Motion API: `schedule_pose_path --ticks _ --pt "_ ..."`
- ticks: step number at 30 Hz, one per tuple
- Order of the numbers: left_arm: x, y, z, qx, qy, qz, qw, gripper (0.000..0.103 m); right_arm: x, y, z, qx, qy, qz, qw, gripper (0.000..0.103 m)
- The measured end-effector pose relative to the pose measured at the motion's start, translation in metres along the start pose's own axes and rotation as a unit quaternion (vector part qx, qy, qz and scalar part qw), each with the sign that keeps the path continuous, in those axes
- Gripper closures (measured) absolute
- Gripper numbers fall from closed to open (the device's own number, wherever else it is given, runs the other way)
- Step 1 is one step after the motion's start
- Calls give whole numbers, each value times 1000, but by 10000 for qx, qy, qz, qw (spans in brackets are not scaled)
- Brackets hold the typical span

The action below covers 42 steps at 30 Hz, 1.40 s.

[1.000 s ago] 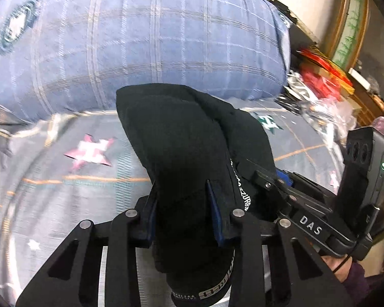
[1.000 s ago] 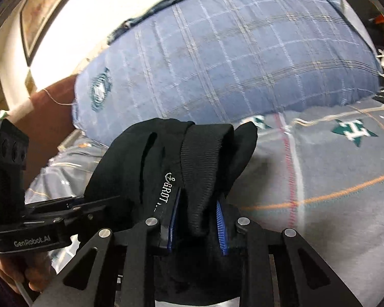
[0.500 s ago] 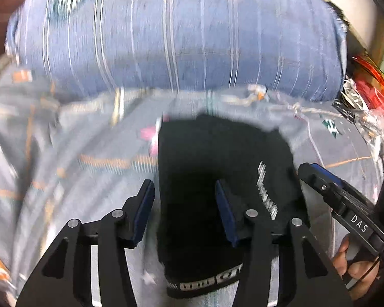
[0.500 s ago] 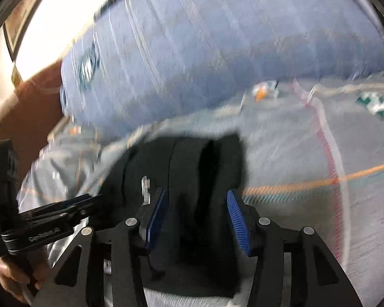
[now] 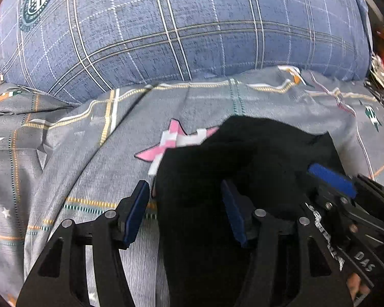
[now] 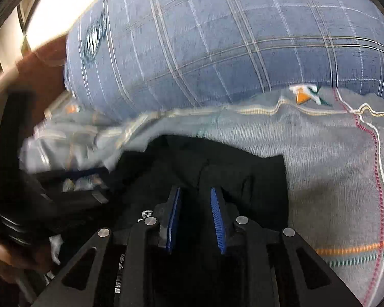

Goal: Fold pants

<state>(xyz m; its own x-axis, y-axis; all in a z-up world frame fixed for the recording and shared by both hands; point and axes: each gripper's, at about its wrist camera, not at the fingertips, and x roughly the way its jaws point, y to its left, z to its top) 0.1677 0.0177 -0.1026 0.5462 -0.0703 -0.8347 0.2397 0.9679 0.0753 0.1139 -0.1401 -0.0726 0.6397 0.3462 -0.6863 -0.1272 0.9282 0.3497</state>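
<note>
A: Where do the pants sit, and what carries them?

B: The black pants (image 5: pixel 243 168) lie bunched on the bed sheet (image 5: pixel 89 168), just in front of the blue plaid pillow (image 5: pixel 181 33). I read them as already doubled over, set down on the bed so the fold can settle flat. Their left edge covers part of a pink star print (image 5: pixel 166 145).

A: State of the left gripper?

B: The left gripper (image 5: pixel 184 204) has just been opening. Its fingers (image 5: pixel 137 212) stand apart: one blue pad is over bare sheet, the other over the black cloth, and neither presses on it. I take this as a release, letting the pants rest under their own weight.

A: And the right gripper?

B: In my right wrist view, the right gripper (image 6: pixel 195 212) has just been closing, and its fingers (image 6: pixel 217 217) are narrow now. Black cloth lies between and below the pads, but the frame is blurred and the fabric is dark, so I cannot tell whether a ridge is pinched or the pads merely hover over it. In the left view, the same gripper shows at the right edge, low over the pants.

A: Why are both grippers angled down at the near end?

B: My judgement: that end holds the loose layers, so working there lets me smooth or re-grip the stack for the next fold.
</note>
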Motion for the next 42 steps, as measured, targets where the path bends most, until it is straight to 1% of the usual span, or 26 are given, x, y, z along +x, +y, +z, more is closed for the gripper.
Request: schedule_pose_path --ticks 1,3,5,8,9,10,11,12,13,16,17,18,21,22,23,25,26,27,31,35,39,42 --pt "-1 1 0 -18 40 -15 10000 41 1 1 2 41 73 -21 10000 80" --pt "-6 3 0 -91 90 -76 9999 41 -2 6 2 -35 105 -103 9999 76" --pt "-19 5 -3 -110 39 -92 9999 42 -12 14 1 -177 17 -269 9995 75" --pt "-50 6 -16 -10 -321 -64 9995 41 -37 25 -2 -375 -178 -420 9983 73" --pt "-61 5 -23 44 -431 -38 9991 39 -47 30 -5 -526 -277 -513 9969 69" --pt "-72 5 -31 112 -513 1 9986 33 -59 36 -10 -721 -385 -615 9948 65" --pt "-81 5 -38 157 -593 49 9981 26 -65 42 -14 -832 -424 -683 9933 58" --pt "-89 6 -45 169 -694 102 9974 24 -72 49 -18 -931 -445 -789 9915 55" --pt "-104 7 -56 166 -869 175 9959 21 -78 53 -21 -973 -453 -855 9905 55" --pt "-133 10 -79 185 -1205 248 9922 20 -92 71 -30 -1150 -511 -1061 9864 55" --pt "-139 12 -82 168 -1272 249 9914 19 -96 78 -33 -1231 -531 -1169 9841 52" --pt "-147 15 -88 109 -1369 246 9902 18 -100 83 -35 -1306 -543 -1270 9818 47" --pt "-165 27 -100 -183 -1608 260 9865 15 -111 95 -46 -1445 -683 -1742 9717 41" --pt "-169 31 -103 -276 -1633 357 9855 15 -116 98 -52 -1468 -712 -1906 9680 40" --pt "-171 33 -103 -338 -1639 439 9849 15 -118 99 -54 -1465 -704 -1976 9667 38" --pt "-174 36 -104 -465 -1602 621 9840 15 -120 99 -58 -1378 -598 -2090 9663 37" --pt "-176 36 -104 -502 -1568 679 9840 15 -120 99 -60 -1328 -544 -2078 9676 37" --pt "-177 35 -104 -509 -1575 694 9838 15 -120 99 -61 -1318 -518 -2081 9678 37" --pt "-186 25 -107 -434 -1770 714 9807 15 -125 103 -64 -1508 -644 -2353 9580 36" --pt "-191 16 -107 -330 -1876 672 9794 14 -128 94 -62 -1365 -705 -2234 9625 36" --pt "-189 10 -106 -295 -1795 658 9811 14 -128 87 -61 -1332 -700 -2295 9616 36" --pt "-185 8 -106 -291 -1722 663 9824 14 -126 81 -60 -1226 -651 -2239 9647 36"
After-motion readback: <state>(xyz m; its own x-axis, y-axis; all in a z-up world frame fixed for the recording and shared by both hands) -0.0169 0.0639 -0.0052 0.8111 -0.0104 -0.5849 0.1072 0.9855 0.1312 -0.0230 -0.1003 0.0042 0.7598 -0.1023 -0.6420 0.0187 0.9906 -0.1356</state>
